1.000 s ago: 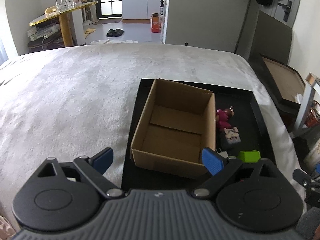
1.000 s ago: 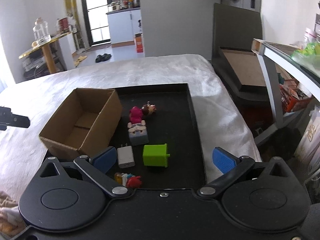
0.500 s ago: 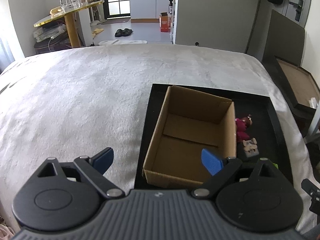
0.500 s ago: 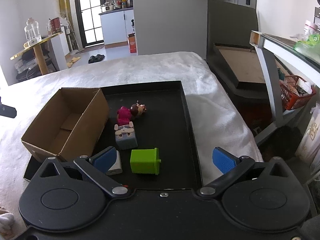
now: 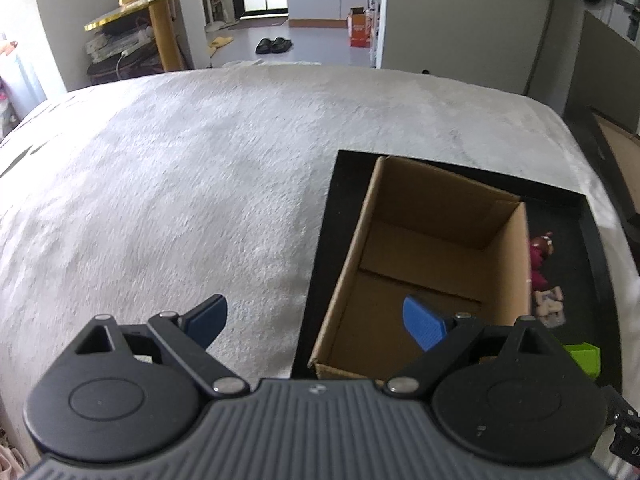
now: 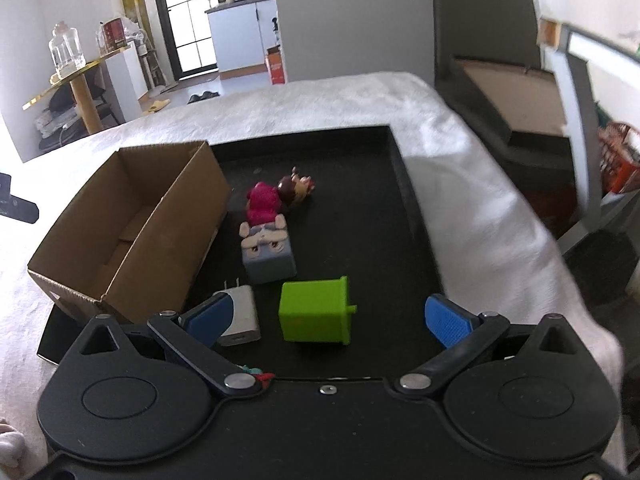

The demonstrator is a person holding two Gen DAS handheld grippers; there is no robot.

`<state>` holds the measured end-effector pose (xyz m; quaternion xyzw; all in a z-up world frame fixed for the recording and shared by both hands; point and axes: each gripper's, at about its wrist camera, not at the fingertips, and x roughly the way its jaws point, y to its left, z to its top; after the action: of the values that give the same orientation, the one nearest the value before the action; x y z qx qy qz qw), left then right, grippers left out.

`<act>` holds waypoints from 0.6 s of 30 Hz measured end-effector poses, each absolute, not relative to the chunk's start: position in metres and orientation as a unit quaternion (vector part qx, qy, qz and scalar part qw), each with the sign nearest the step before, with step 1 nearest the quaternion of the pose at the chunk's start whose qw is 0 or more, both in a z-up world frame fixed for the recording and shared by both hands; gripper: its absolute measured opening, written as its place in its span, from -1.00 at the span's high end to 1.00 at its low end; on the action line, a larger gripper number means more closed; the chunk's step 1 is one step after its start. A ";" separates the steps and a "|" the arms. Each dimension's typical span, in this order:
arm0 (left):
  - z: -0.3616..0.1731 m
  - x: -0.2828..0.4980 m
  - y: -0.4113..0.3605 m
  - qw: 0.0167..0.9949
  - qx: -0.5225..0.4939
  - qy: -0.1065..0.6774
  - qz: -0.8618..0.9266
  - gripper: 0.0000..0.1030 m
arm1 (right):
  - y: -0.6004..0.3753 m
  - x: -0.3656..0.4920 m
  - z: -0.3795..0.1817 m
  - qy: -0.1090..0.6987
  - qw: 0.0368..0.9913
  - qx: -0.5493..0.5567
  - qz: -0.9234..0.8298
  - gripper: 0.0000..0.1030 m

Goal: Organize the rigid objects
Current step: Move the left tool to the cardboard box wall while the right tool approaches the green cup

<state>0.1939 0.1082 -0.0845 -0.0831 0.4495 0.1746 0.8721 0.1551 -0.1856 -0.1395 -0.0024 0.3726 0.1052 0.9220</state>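
On one black tray (image 6: 404, 184) sit one empty cardboard box (image 6: 168, 220), one green block (image 6: 314, 312), one white charger (image 6: 242, 316) and two figurines (image 6: 268, 248), while both the left gripper (image 5: 316, 316) and the right gripper (image 6: 328, 316) hang spread wide, holding nothing.

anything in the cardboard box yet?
No. In the left wrist view the cardboard box shows only its bare floor flaps; the toys sit on the black tray beside it.
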 end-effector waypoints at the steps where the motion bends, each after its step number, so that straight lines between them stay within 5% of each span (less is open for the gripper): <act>1: -0.087 0.194 0.111 0.871 -0.086 0.450 0.177 -0.83 | -0.185 0.157 -0.142 0.375 0.921 0.001 0.105 -1.00; 7: -0.104 0.197 0.123 0.865 -0.101 0.456 0.183 -0.77 | -0.185 0.169 -0.157 0.379 0.920 0.012 0.094 -1.00; 18: -0.129 0.201 0.120 0.861 -0.095 0.466 0.179 -0.01 | -0.170 0.176 -0.179 0.384 0.917 -0.011 0.108 -0.78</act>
<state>0.2009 0.1201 -0.1293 -0.0945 0.4663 0.1785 0.8613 0.1760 -0.1703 -0.1792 -0.0111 0.3844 0.1084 0.9167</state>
